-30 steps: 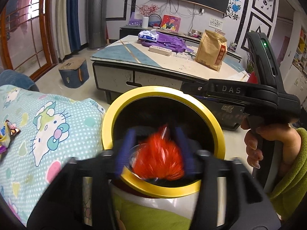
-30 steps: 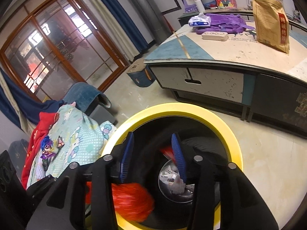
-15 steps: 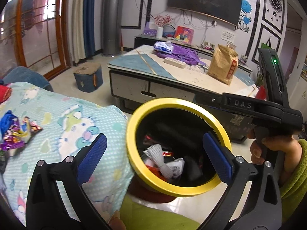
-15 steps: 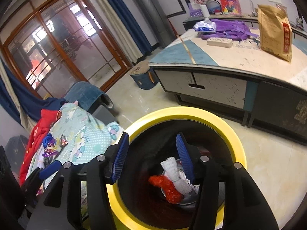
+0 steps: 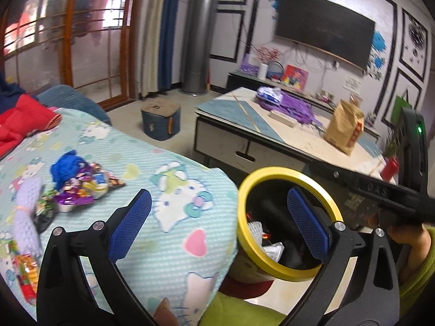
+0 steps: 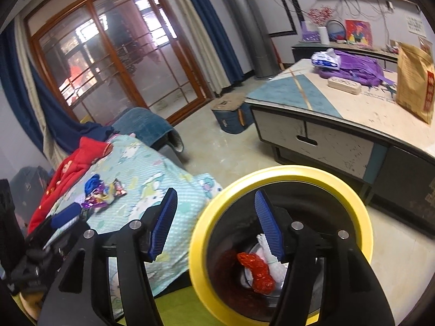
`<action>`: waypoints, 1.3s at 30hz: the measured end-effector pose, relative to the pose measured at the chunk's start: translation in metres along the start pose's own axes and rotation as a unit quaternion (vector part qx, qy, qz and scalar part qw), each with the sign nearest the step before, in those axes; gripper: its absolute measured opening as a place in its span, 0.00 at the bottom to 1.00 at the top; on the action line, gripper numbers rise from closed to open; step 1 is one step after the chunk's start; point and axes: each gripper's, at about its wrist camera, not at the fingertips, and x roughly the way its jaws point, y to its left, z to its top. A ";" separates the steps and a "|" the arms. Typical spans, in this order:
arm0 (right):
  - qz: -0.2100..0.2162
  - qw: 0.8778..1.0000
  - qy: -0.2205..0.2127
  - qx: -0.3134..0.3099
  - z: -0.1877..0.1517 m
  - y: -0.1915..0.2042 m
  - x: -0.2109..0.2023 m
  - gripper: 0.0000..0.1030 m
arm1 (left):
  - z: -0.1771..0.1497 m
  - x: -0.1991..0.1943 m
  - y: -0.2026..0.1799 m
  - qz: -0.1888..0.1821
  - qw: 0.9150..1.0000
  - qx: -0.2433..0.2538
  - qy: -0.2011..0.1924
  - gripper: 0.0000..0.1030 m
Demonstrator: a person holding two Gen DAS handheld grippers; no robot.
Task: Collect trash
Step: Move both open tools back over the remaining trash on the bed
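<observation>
A yellow-rimmed black trash bin (image 5: 250, 233) (image 6: 361, 217) stands beside a Hello Kitty blanket (image 5: 174, 206) (image 6: 146, 174). Inside the bin lie a red crumpled wrapper (image 6: 257, 271) and white trash (image 6: 274, 266). A pile of colourful candy wrappers (image 5: 81, 184) (image 6: 102, 193) lies on the blanket, with a pale purple knitted piece (image 5: 24, 217) to its left. My left gripper (image 5: 217, 222) is open and empty, straddling the blanket edge and the bin rim. My right gripper (image 6: 217, 222) is open and empty above the bin rim; its body also shows in the left wrist view (image 5: 380, 190).
A low table (image 5: 244, 146) (image 6: 339, 141) beyond the bin carries a brown paper bag (image 5: 344, 127), purple cloth (image 6: 353, 68) and a white case (image 6: 344, 84). A blue stool (image 5: 160, 121) stands on the floor. Red clothing (image 6: 70, 165) lies at the blanket's far end.
My left gripper opened and dropped the red wrapper into the bin, then swung left toward the blanket. My right gripper opened wider and shifted left over the bin rim.
</observation>
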 end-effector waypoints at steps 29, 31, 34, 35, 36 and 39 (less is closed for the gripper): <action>0.064 0.992 0.014 -0.105 -0.012 0.112 0.013 0.64 | 0.004 -0.066 0.114 0.100 0.988 -0.101 -0.061 0.89; 0.070 0.991 0.017 -0.113 -0.011 0.121 0.017 0.64 | 0.003 -0.070 0.122 0.107 0.987 -0.107 -0.062 0.89; 0.076 0.989 0.021 -0.124 -0.013 0.134 0.022 0.64 | 0.001 -0.074 0.137 0.115 0.984 -0.121 -0.064 0.89; 0.078 0.988 0.023 -0.128 -0.013 0.139 0.025 0.64 | 0.000 -0.075 0.142 0.119 0.983 -0.126 -0.064 0.89; 0.080 0.988 0.024 -0.131 -0.014 0.142 0.026 0.64 | -0.001 -0.077 0.145 0.122 0.982 -0.130 -0.064 0.89; 0.086 0.985 0.028 -0.146 -0.015 0.156 0.033 0.64 | -0.003 -0.079 0.160 0.133 0.979 -0.143 -0.061 0.89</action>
